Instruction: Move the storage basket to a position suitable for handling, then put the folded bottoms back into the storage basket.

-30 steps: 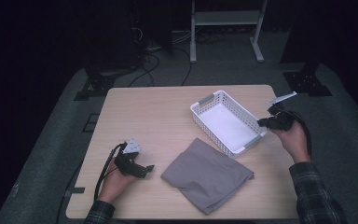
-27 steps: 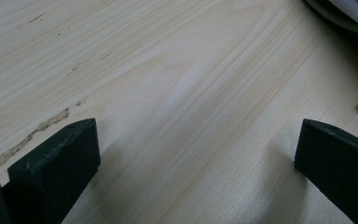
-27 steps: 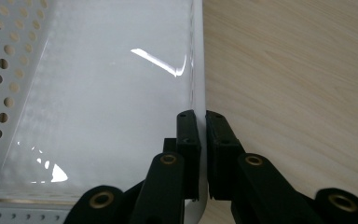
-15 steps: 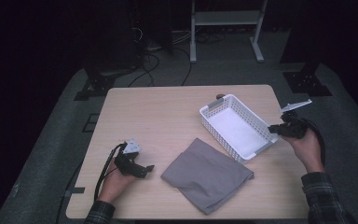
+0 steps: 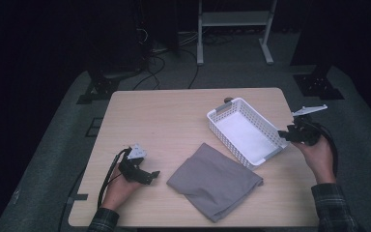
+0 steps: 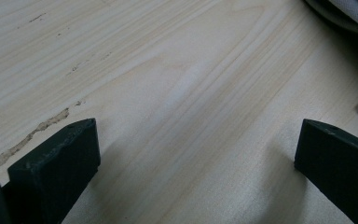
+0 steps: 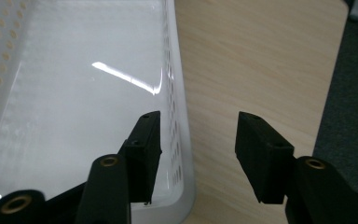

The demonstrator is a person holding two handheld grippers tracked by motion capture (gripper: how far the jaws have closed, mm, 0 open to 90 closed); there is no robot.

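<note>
Basket (image 5: 248, 134) is sitting at about two o'clock on the table (image 5: 174, 121), its near corner just beside the right gripper (image 5: 286, 136). That gripper's jaws have just been opening and are now standing apart, straddling the basket's wall without pressing it. Grey cloth (image 5: 214, 180) is lying at six o'clock, close to the near edge. The left gripper (image 5: 150, 177), jaws wide apart, is resting at eight o'clock over bare wood, beside the cloth's edge.

Grey folded cloth (image 5: 214, 181) lies flat on wooden counter (image 5: 174, 121), near front edge. White metal stand (image 5: 234, 29) and cables (image 5: 152, 48) on floor behind.
</note>
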